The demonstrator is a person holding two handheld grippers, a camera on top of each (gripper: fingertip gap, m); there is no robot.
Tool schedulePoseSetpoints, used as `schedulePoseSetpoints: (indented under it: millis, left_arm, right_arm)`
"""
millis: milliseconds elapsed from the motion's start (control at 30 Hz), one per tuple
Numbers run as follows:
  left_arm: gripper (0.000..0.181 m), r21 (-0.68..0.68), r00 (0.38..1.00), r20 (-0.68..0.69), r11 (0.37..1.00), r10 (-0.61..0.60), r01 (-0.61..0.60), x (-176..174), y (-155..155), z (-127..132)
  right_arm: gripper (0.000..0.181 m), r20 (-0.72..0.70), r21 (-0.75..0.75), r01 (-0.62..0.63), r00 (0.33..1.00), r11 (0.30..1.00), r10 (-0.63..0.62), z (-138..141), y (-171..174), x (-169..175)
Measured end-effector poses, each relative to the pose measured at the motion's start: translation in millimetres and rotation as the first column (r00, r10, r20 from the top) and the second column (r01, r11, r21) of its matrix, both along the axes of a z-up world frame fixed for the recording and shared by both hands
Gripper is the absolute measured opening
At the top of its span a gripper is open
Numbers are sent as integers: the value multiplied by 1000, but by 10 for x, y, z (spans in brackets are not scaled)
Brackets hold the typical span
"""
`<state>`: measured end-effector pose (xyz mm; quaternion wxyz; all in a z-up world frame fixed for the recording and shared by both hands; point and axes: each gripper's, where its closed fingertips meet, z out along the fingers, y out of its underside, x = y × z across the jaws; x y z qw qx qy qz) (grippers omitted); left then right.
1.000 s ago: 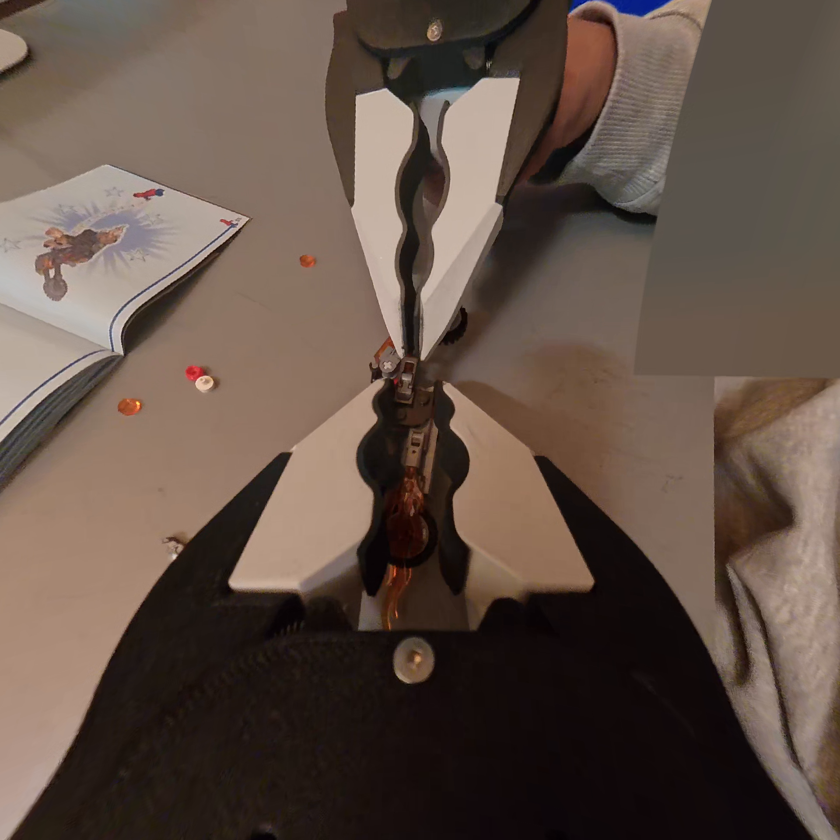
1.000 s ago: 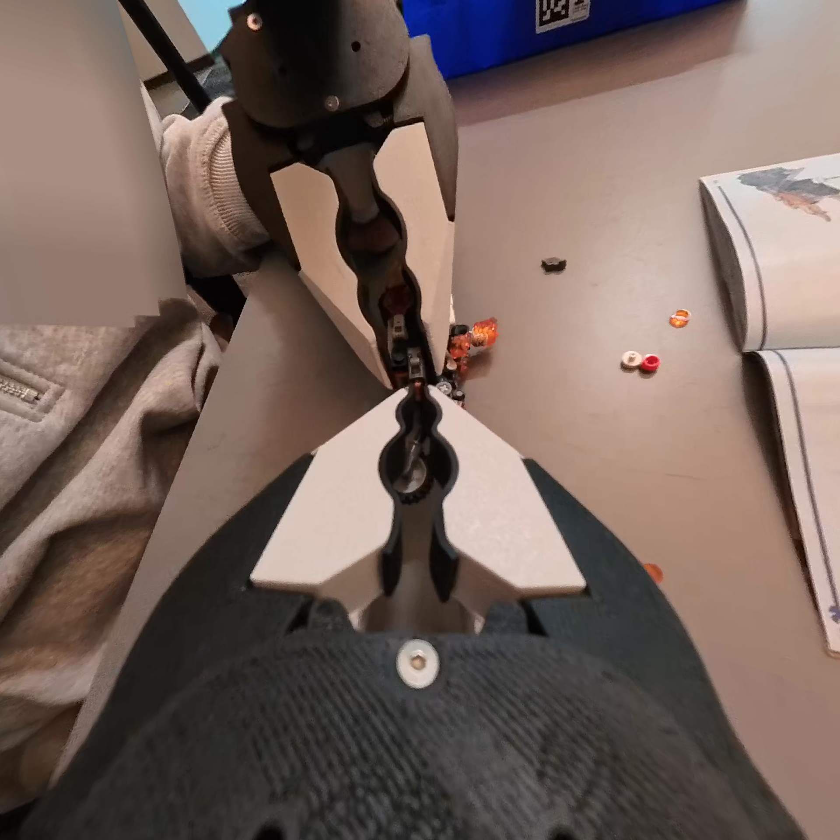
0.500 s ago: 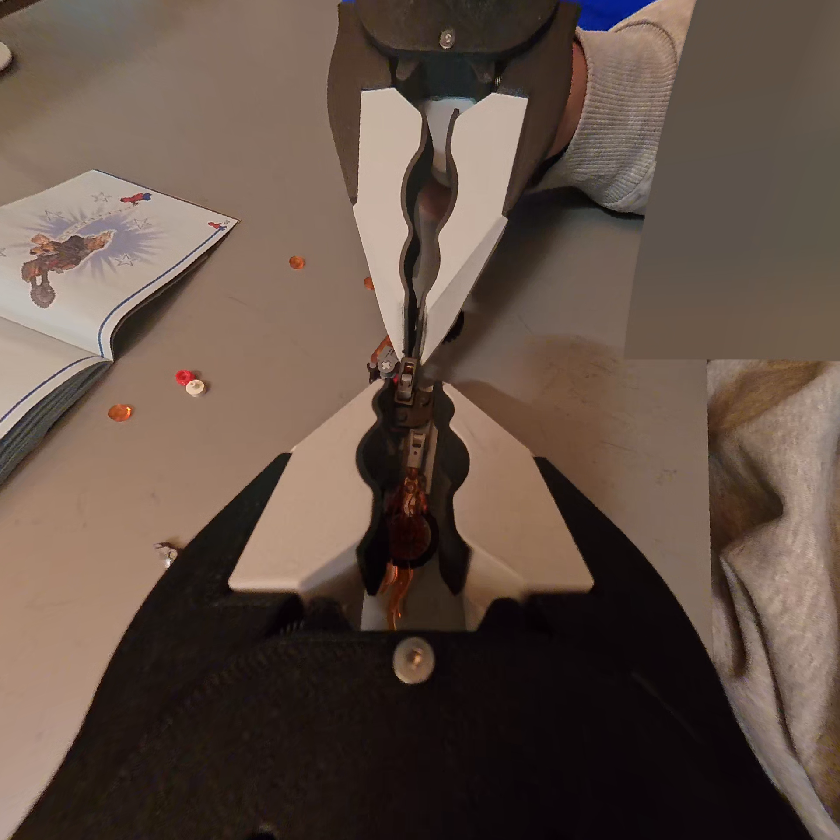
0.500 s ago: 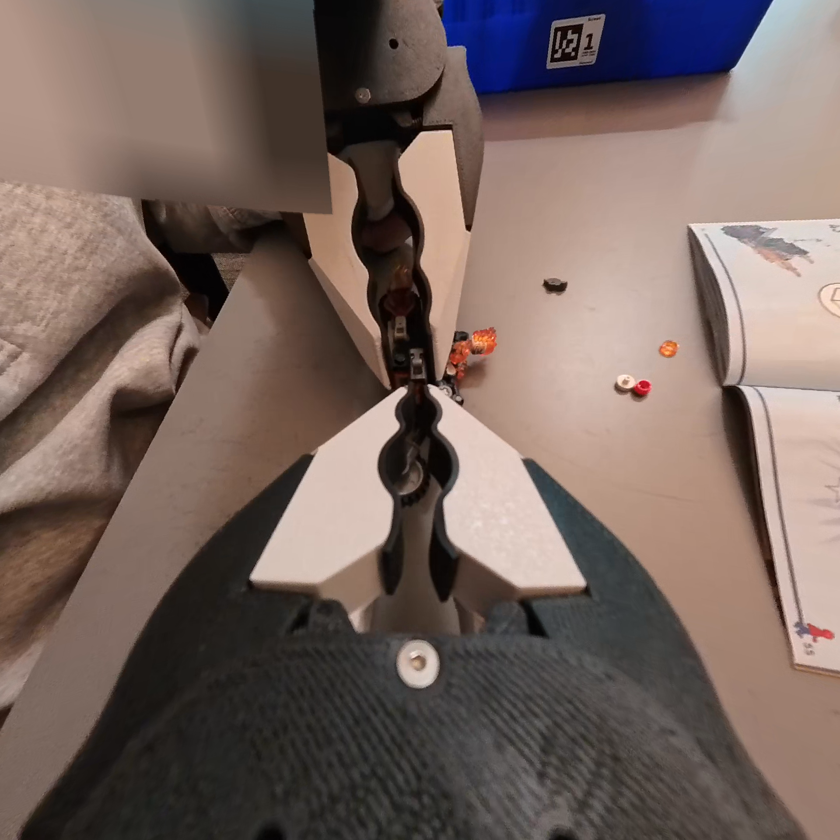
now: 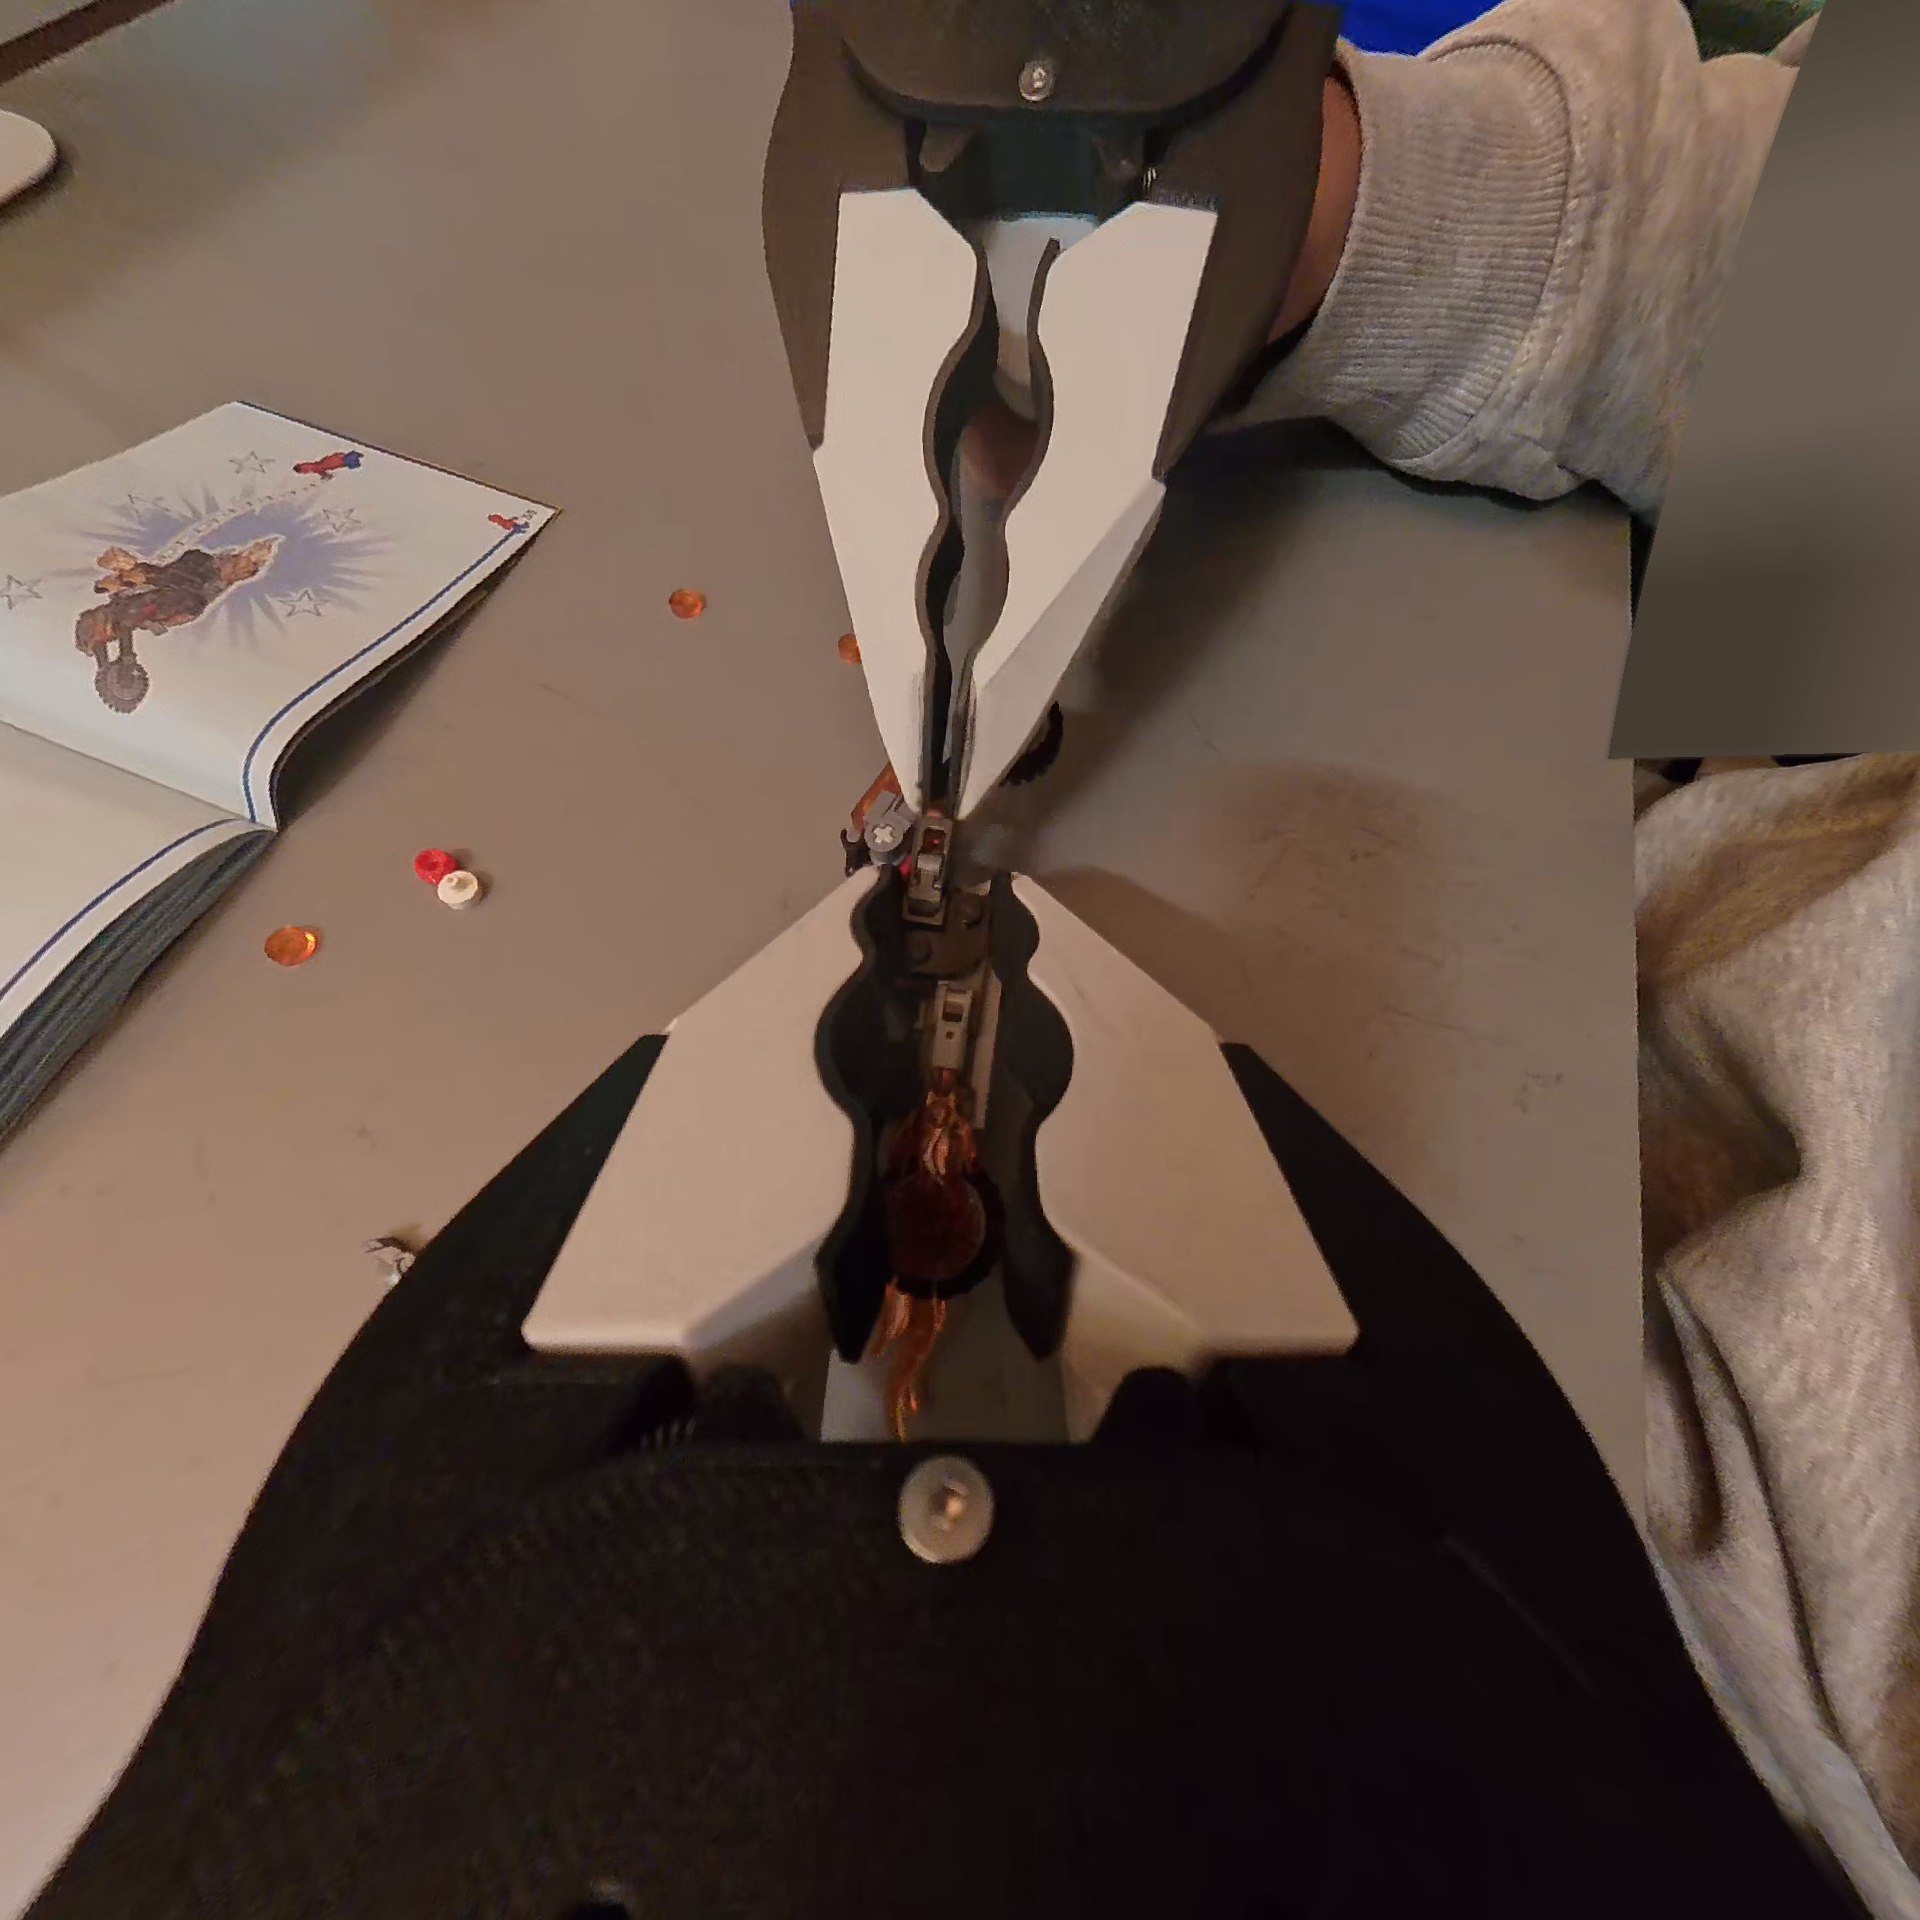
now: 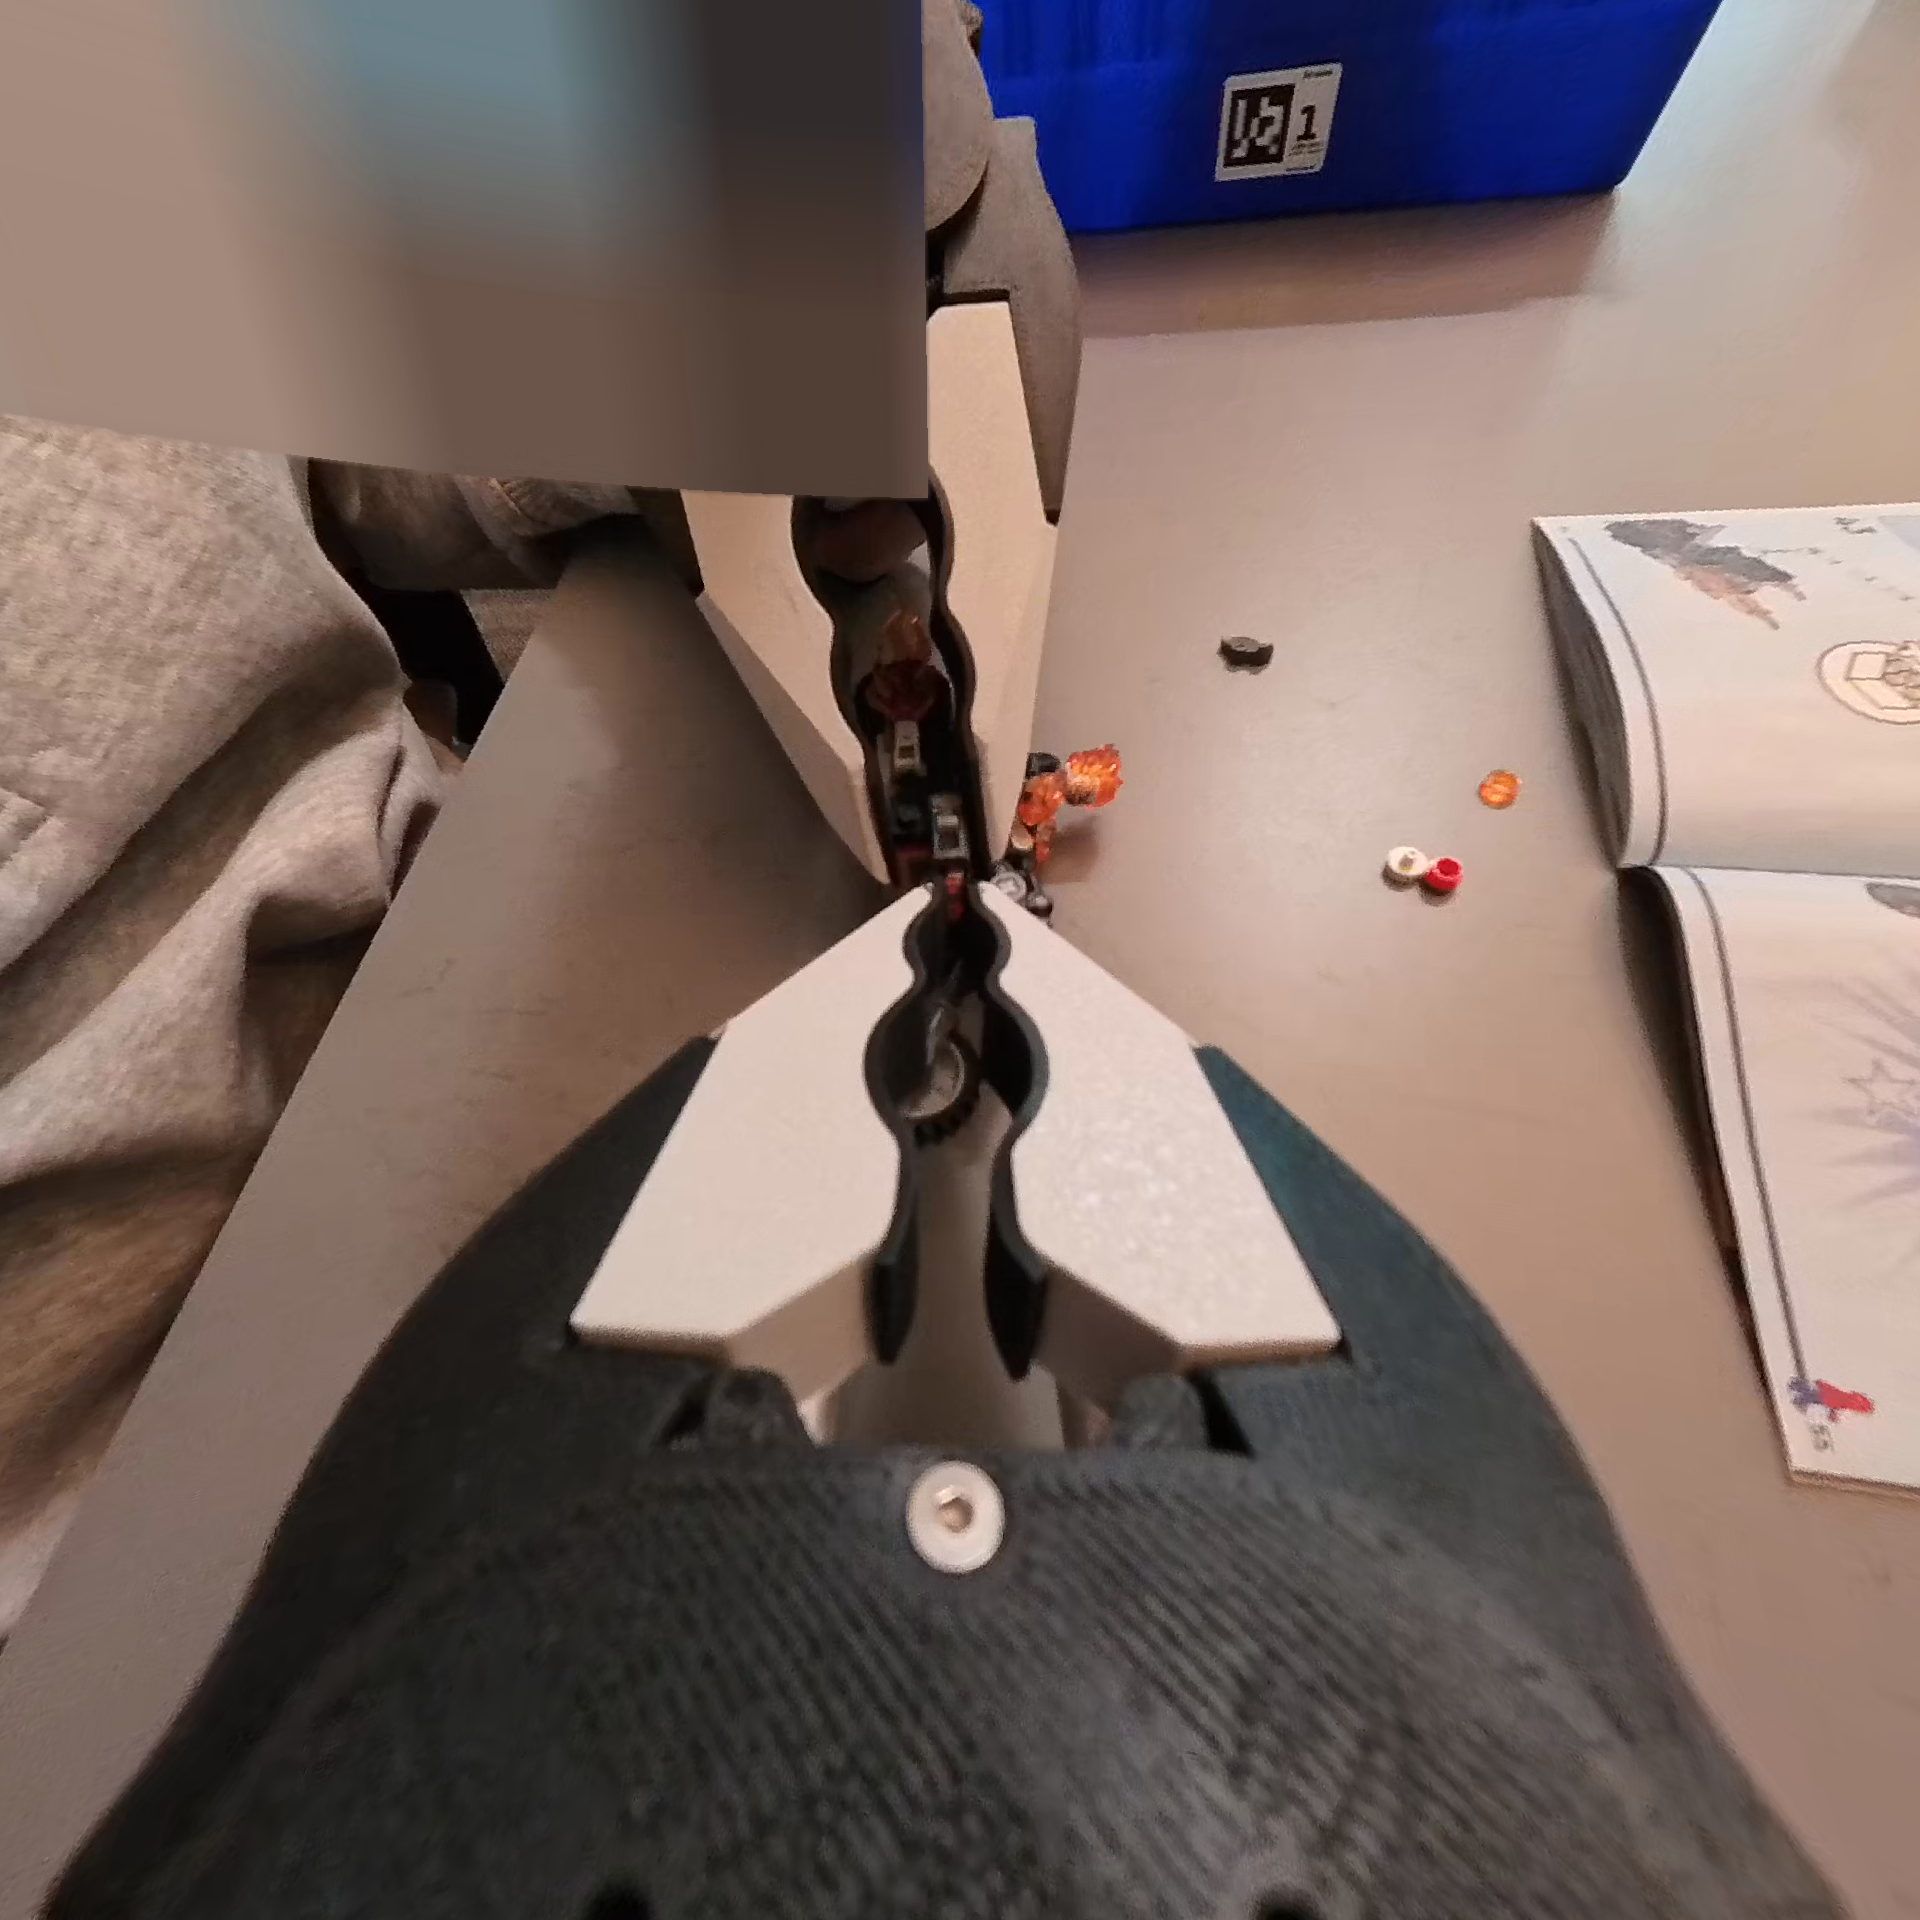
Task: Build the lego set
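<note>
Joining: pressing two sub-builds together tip to tip above the table (image 5: 520, 1091), near its edge.
Left gripper (image 5: 940, 894): pinching the frame (image 5: 951, 1023) lengthwise, fingers pressed onto it; flame wheel (image 5: 935, 1210) sitting deeper in the throat, probably to keep the long piece from pivoting.
Right gripper (image 6: 951, 914): squeezing a wheel piece (image 6: 940, 1091) in the wavy recess, tips nearly meeting; likely lining up its front end with the frame's grey connector (image 5: 925, 883).
Opposing: facing each other head-on, seemingly so that the push runs straight along the joint.
Model location: hanging between both tips, off the table, centre of both views.
Loose parts: lying left in the left view, two orange studs (image 5: 291, 945) (image 5: 686, 603), a red stud (image 5: 433, 862) touching a white stud (image 5: 458, 888); a black bit (image 6: 1245, 650) lying far in the right view.
Flame figure (image 6: 1070, 795): standing just past the left gripper's tip, waiting its turn, by the look of it.
Booklet (image 5: 208, 623): lying open beside the studs, for reference.
Bin (image 6: 1351, 104): sitting far, cut off by the top edge.
Hidden: joint itself masked by fingers, so seating not being readable; small silvery bit (image 5: 387, 1252) blurring near the left gripper's body; right view smearing; sleeve (image 5: 1507, 260) half covered by a grey patch.
</note>
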<state>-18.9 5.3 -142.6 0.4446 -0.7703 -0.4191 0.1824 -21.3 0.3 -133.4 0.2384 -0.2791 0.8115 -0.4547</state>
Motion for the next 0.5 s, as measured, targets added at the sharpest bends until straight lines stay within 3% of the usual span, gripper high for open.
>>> schedulePoseSetpoints:
  millis: [500]
  left_arm:
    - [16,10,1000,7,1000,0,0,3,1,-3]
  right_arm:
    - [0,10,17,-6,1000,1000,6,-14,-15,30]
